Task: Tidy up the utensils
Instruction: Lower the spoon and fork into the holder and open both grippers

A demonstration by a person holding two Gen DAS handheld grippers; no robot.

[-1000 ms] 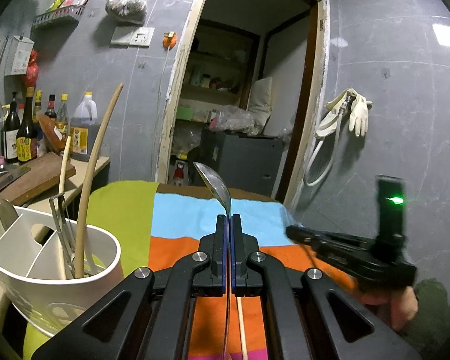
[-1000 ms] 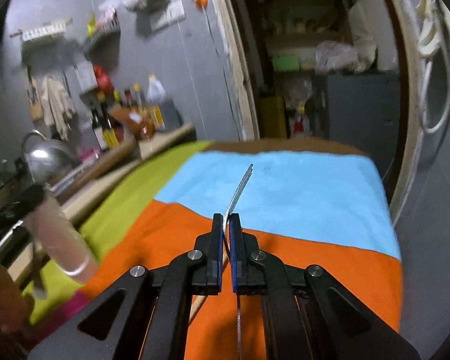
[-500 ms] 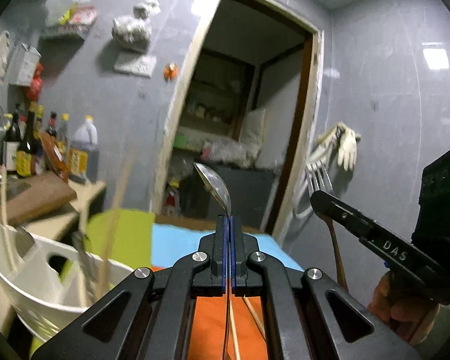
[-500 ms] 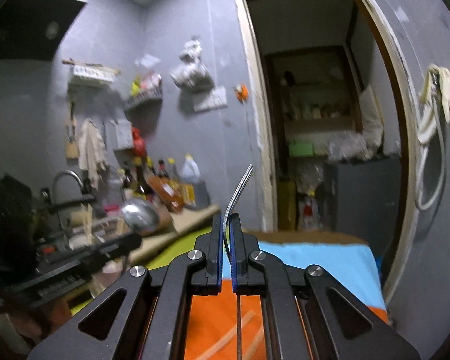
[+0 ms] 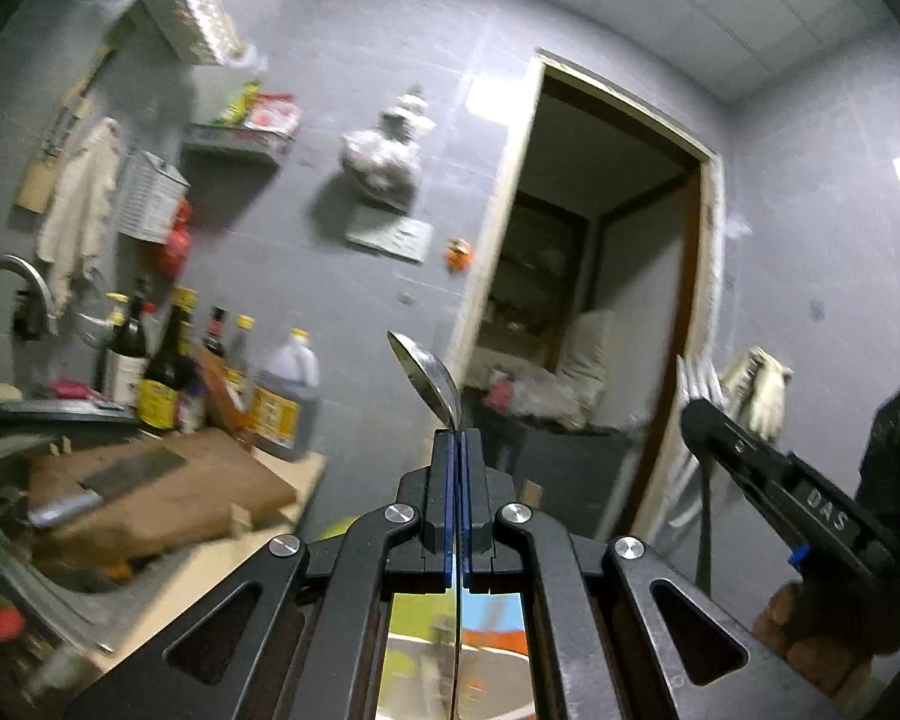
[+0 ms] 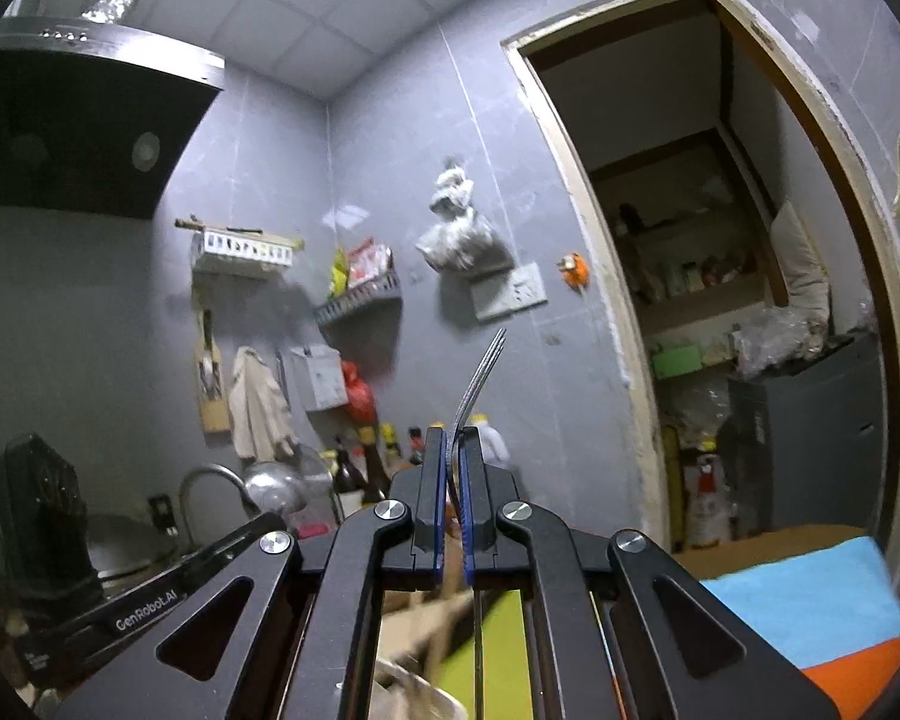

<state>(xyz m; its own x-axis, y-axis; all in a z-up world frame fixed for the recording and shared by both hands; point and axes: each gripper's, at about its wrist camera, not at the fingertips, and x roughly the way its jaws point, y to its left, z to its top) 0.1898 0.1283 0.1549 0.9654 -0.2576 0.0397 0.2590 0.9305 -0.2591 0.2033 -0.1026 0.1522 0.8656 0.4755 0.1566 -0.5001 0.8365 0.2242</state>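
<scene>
ahead: open air to doorway (image 5: 594, 300) | left: bottles (image 5: 168, 372), cutting board (image 5: 150, 492) crowd counter

Black hand-held gripper (image 5: 457, 438), blue-edged pads, silver screws, white "GenRobot.AI" lettering.

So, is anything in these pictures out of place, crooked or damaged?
Nothing stands out as damaged or spilled. The left gripper is shut on a spoon, bowl up, and the right gripper is shut on a fork, tines up. Only the cleaver lies loose on the cutting board by the bottles.
</scene>
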